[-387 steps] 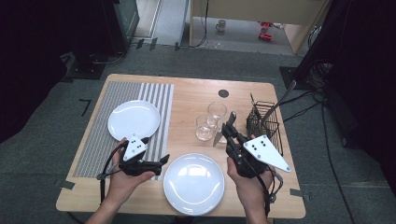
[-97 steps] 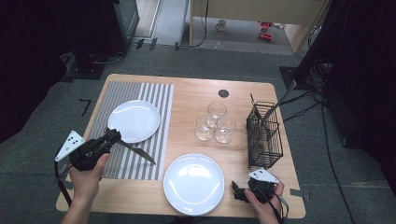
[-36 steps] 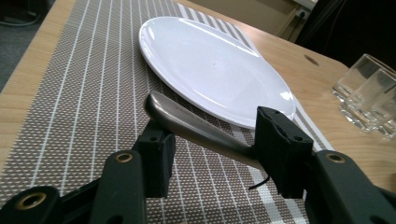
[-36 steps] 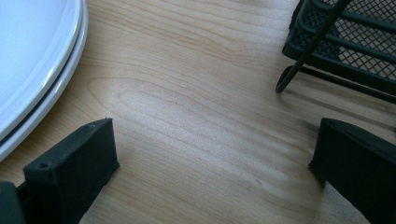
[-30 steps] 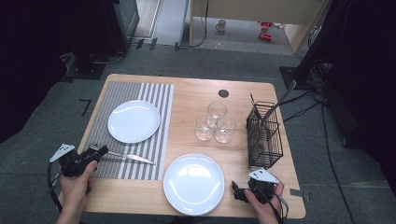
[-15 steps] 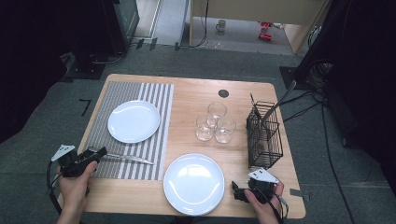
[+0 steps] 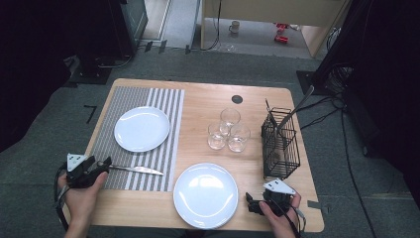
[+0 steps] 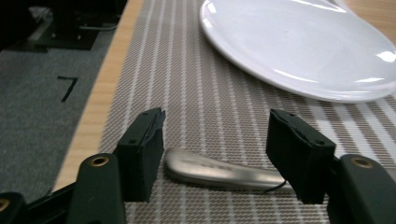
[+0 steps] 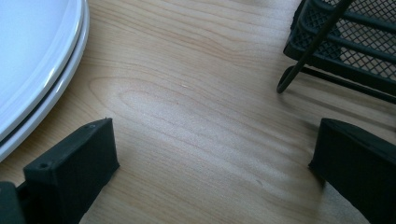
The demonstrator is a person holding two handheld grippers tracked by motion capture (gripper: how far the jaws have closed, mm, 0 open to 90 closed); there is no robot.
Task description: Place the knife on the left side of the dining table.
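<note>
A silver knife (image 7: 136, 170) lies flat on the striped placemat (image 7: 148, 99), near its front edge, blade pointing right. My left gripper (image 7: 99, 166) sits at the knife's handle end. In the left gripper view the handle (image 8: 219, 170) lies on the mat between the jaws of the left gripper (image 8: 219, 130), and the pads stand clear of it; the jaws have just been opening. My right gripper (image 7: 252, 204) rests low at the table's front right. It is open over bare wood (image 9: 217, 140) with nothing between its fingers.
A white plate (image 7: 142, 128) sits on the placemat behind the knife. Two stacked white plates (image 7: 206, 194) lie front centre, left of the right gripper. Three glasses (image 7: 229, 130) stand mid-table. A black wire caddy (image 7: 281, 144) stands at the right.
About three seconds ago the left gripper held the knife up beside the plate; now the knife lies on the mat. Over the last second the left hand barely shifted. The right gripper stayed put.
</note>
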